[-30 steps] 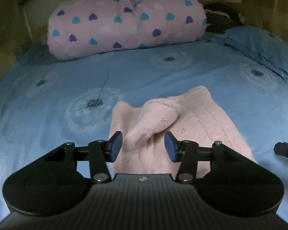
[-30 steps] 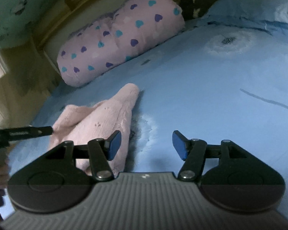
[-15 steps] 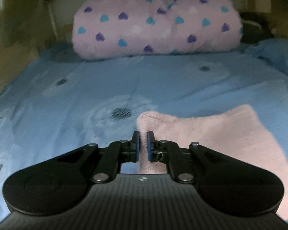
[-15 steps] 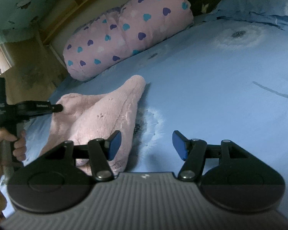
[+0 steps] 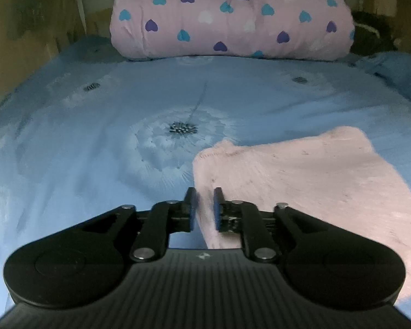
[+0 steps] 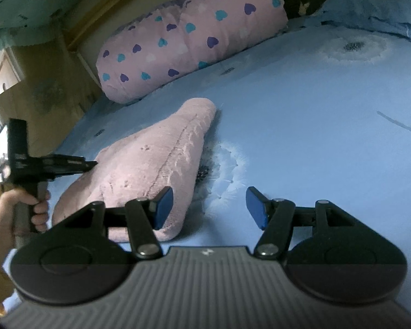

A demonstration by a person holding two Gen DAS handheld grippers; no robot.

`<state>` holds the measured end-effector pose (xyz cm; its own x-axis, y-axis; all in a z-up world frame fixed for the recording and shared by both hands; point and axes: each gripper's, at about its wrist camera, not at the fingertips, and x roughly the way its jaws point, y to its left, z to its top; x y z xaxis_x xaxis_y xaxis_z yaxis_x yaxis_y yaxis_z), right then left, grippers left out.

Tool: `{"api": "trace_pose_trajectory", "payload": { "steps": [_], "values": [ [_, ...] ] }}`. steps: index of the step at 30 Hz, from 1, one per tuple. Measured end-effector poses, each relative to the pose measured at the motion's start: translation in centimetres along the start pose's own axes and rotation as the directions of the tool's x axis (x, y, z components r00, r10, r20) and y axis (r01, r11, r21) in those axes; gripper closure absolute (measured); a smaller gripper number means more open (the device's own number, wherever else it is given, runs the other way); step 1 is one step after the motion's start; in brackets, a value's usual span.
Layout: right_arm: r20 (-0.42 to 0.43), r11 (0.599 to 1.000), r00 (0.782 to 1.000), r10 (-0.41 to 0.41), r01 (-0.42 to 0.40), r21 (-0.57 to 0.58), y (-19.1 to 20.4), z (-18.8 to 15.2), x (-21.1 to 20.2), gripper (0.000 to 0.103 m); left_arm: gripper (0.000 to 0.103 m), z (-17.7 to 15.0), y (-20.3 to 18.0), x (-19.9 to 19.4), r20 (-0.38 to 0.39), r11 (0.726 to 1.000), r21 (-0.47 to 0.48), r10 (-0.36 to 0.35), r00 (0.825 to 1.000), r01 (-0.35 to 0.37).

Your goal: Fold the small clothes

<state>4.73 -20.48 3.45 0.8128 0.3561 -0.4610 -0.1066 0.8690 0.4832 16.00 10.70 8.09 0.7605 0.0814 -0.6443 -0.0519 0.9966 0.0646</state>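
A small pink fuzzy garment (image 5: 309, 181) lies on the blue bedsheet (image 5: 101, 148), lower right in the left wrist view. My left gripper (image 5: 204, 208) is nearly shut, its jaws pinching the garment's left edge. In the right wrist view the garment (image 6: 150, 170) lies left of centre, and the left gripper (image 6: 91, 164) reaches its left side, held by a hand. My right gripper (image 6: 209, 205) is open and empty above the sheet, its left finger over the garment's near right corner.
A rolled pink quilt with hearts (image 5: 233, 16) lies across the head of the bed. A blue pillow (image 6: 375, 2) sits at the far right, with a dark object (image 5: 370, 38) beside the quilt. A brown wall (image 5: 27, 35) borders the bed's left.
The left gripper closed on the garment's left edge and pulled it; the raised fold in the middle is gone and the garment lies flatter. The right gripper stayed open, nearly still.
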Motion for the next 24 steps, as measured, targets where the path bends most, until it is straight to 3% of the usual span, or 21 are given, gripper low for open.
{"api": "trace_pose_trajectory", "payload": {
  "steps": [2, 6, 11, 16, 19, 24],
  "values": [
    [0.011, 1.0, 1.0, 0.003, -0.003, -0.004, 0.1, 0.0, -0.2, 0.041, 0.055, -0.3, 0.1, -1.6, 0.001, 0.999, -0.023, -0.033, 0.999, 0.033],
    [0.022, 1.0, 1.0, 0.002, -0.002, -0.021, 0.5, 0.0, -0.5, 0.041, 0.043, -1.1, 0.3, -4.4, 0.019, 0.993, -0.073, -0.087, 0.996, 0.088],
    [0.027, 0.999, 1.0, -0.007, 0.008, -0.042, 1.0, -0.1, -0.7, 0.041, 0.022, -2.5, 0.2, -5.3, -0.015, 0.983, -0.115, -0.145, 0.989, 0.143],
    [0.038, 0.999, 0.999, -0.001, 0.002, -0.038, 1.2, 0.0, -0.9, 0.041, 0.016, -4.1, 0.1, -4.3, -0.061, 0.982, -0.11, -0.164, 0.985, 0.156],
    [0.055, 1.0, 0.998, 0.016, -0.016, -0.012, 1.1, 0.2, -0.9, 0.027, 0.013, -4.5, 0.1, -3.7, -0.08, 0.979, -0.115, -0.179, 0.981, 0.17],
    [0.042, 0.998, 0.997, 0.059, -0.059, 0.0, 1.8, 0.8, -0.1, 0.025, 0.009, -4.8, 0.5, -3.0, -0.085, 0.976, -0.118, -0.196, 0.977, 0.185]
  ]
}}
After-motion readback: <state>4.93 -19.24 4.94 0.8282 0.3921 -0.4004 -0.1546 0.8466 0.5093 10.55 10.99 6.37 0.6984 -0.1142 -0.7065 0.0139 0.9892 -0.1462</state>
